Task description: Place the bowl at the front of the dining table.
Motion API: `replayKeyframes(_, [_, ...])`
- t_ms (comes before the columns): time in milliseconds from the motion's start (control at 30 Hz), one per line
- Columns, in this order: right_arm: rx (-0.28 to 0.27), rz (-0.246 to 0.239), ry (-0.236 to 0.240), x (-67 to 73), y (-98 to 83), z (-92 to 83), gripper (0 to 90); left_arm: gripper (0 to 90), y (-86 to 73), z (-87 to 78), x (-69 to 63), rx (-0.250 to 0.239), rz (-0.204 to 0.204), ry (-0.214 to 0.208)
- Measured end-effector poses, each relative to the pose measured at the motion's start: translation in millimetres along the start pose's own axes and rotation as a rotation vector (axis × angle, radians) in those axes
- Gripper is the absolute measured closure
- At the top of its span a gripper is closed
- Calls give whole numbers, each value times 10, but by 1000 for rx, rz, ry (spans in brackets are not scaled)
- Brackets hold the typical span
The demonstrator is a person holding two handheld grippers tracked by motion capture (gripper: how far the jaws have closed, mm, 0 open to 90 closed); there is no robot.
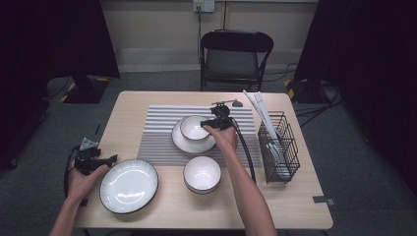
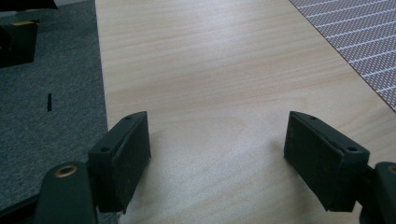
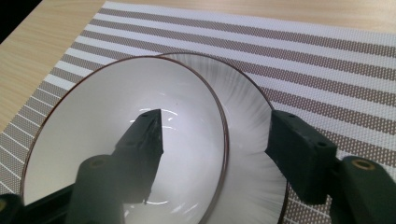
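Releasing the bowl [image 3: 116,140] onto the small plate [image 3: 252,140] on the striped mat [image 3: 327,56], we lift the right tool [image 3: 215,144], jaws wide astride its rim, straight up without nudging it.

White bowl [image 3: 121,140], thin dark rim, upright on a white plate [image 3: 254,140] with grey-streaked rim. Bowl wall sits between the right gripper's [image 3: 212,144] parted jaws: one jaw inside, one outside above the plate.

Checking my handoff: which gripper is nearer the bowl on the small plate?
Right. The right gripper straddles the rim of the bowl, jaws open. The left gripper sits off at the table's left edge beside the large plate.
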State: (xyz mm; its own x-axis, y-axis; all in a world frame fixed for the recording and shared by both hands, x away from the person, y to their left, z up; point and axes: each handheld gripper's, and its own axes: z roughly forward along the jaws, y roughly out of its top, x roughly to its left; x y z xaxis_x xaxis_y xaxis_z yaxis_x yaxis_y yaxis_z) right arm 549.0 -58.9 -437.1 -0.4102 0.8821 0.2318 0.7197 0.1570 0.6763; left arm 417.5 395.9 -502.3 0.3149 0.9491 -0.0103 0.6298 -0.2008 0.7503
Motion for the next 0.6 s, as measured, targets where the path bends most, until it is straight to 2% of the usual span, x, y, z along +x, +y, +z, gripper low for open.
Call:
replayKeyframes(233, [-17,-6,14,5,6,-84,304,223,0,0,0,0,0,0])
replayKeyframes(333, [-24,-16,8,8,-5,-119,295,223,0,0,0,0,0,0])
replayKeyframes(600, [-27,-27,32,4,-39,-197,291,223,0,0,0,0,0,0])
